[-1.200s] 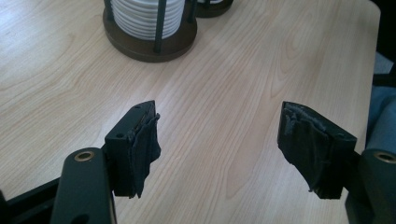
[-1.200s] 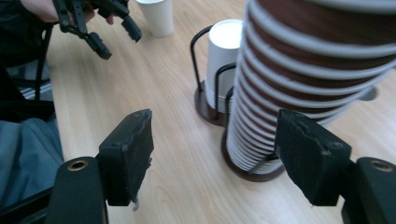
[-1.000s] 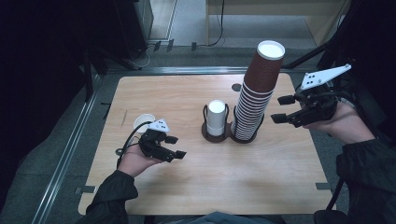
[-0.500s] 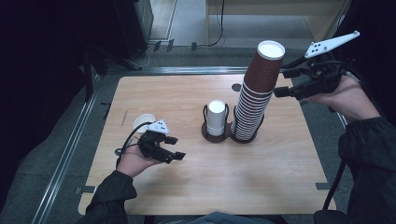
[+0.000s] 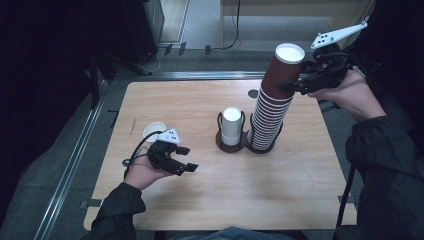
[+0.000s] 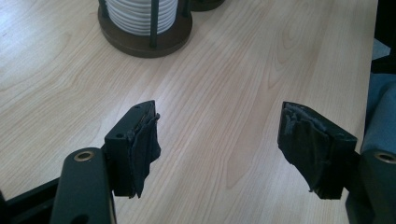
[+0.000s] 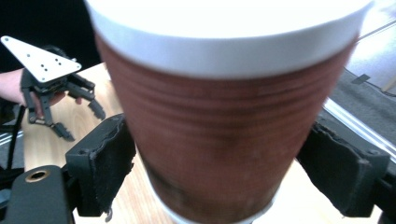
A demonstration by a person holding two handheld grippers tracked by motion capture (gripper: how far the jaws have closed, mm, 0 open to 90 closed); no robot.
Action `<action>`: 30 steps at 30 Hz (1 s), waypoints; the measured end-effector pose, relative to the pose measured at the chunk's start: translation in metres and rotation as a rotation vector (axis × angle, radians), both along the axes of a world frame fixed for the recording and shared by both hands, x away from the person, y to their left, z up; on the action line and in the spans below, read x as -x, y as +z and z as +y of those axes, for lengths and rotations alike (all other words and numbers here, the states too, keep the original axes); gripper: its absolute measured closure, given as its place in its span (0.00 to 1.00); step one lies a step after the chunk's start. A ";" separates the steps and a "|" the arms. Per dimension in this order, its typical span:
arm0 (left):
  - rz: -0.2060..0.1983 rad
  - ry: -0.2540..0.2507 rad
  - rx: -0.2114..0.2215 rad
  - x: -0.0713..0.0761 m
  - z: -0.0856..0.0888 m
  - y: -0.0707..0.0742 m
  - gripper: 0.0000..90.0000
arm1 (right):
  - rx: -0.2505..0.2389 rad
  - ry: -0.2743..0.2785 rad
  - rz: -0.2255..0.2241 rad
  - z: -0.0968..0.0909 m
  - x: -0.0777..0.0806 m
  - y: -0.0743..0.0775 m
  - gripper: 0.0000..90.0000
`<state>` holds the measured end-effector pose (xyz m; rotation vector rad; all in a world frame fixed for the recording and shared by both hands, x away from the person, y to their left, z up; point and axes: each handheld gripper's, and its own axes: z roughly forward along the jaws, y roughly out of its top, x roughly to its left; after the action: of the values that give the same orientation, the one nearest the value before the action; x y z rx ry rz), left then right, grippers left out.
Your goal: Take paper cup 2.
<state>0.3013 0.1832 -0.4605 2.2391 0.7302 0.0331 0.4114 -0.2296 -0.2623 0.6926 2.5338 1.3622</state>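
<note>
A tall, leaning stack of brown paper cups stands in a dark two-place holder at the table's middle. Beside it in the holder is a short stack of white cups. My right gripper is level with the top brown cup. Its jaws have just been opening and now flank that cup, the pads close by its sides without clearly squeezing. My left gripper rests low over the near-left of the table, open, with nothing between its pads.
A single white cup sits on the wooden table just behind the left hand. A small round hole marks the tabletop behind the holder. The right gripper view also shows the left gripper farther off.
The right gripper has climbed from beside the stack's middle up and inward to the top cup, its jaws now either side of it. The left hand has stayed put.
</note>
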 end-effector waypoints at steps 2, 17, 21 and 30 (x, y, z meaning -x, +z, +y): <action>-0.001 0.001 -0.002 0.000 0.000 0.000 0.32 | -0.002 -0.004 -0.010 0.003 -0.001 0.000 0.14; -0.003 0.000 -0.015 0.000 0.001 -0.001 0.32 | 0.000 -0.002 -0.016 0.005 -0.002 0.002 0.16; -0.006 -0.015 -0.016 0.000 0.000 -0.001 0.32 | 0.012 -0.004 -0.024 0.006 -0.001 0.004 0.17; -0.007 -0.015 -0.027 0.000 0.000 -0.002 0.32 | 0.000 -0.012 -0.038 0.006 0.000 0.010 0.18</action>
<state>0.3012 0.1836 -0.4622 2.2694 0.7130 0.0432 0.4112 -0.2238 -0.2522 0.6742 2.4967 1.3579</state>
